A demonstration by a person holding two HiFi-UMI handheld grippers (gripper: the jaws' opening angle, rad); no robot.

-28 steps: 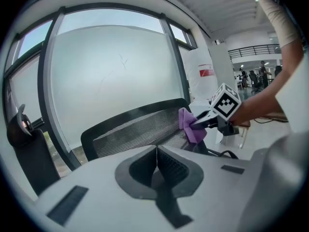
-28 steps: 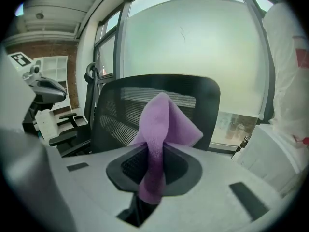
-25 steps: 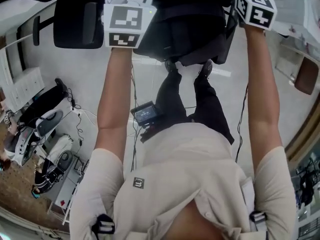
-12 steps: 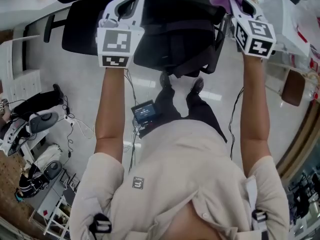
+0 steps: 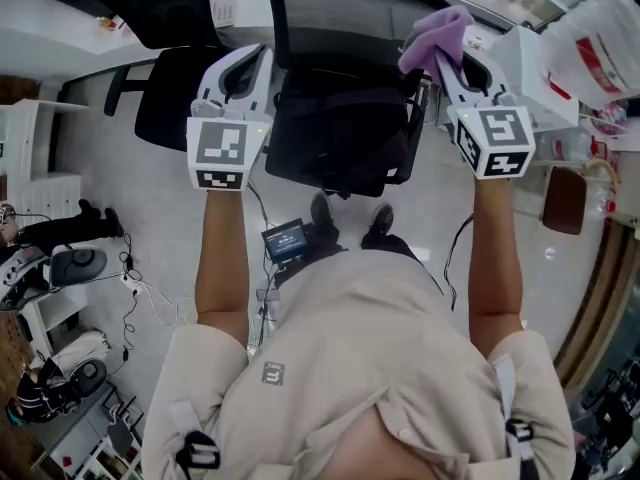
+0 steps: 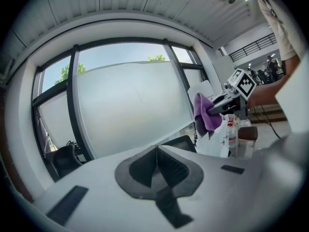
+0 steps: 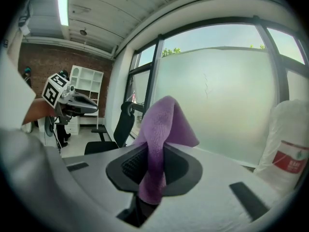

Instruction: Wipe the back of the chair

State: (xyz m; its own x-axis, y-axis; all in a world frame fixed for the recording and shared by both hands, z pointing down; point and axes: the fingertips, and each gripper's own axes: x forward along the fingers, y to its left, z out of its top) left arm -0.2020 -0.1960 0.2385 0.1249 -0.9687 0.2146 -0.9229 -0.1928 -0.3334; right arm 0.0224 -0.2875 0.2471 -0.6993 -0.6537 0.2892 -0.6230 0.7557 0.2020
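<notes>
Cloth up, chair waiting below.
The right claw [image 5: 441,60] is clamped on the purple cloth [image 5: 437,35], which flops forward over its tips. The left claw [image 5: 243,66] is pressed together with nothing in it. The black chair [image 5: 340,133] sits ahead of and beneath both claws, between them, its width running crosswise from one claw to the other. The cloth claw looks the nearer, with the chair's edge just inward of its tip, so the wipe likely starts down and inward. A white bag [image 7: 285,129] off that claw's outer side carries red print, too small to read.
</notes>
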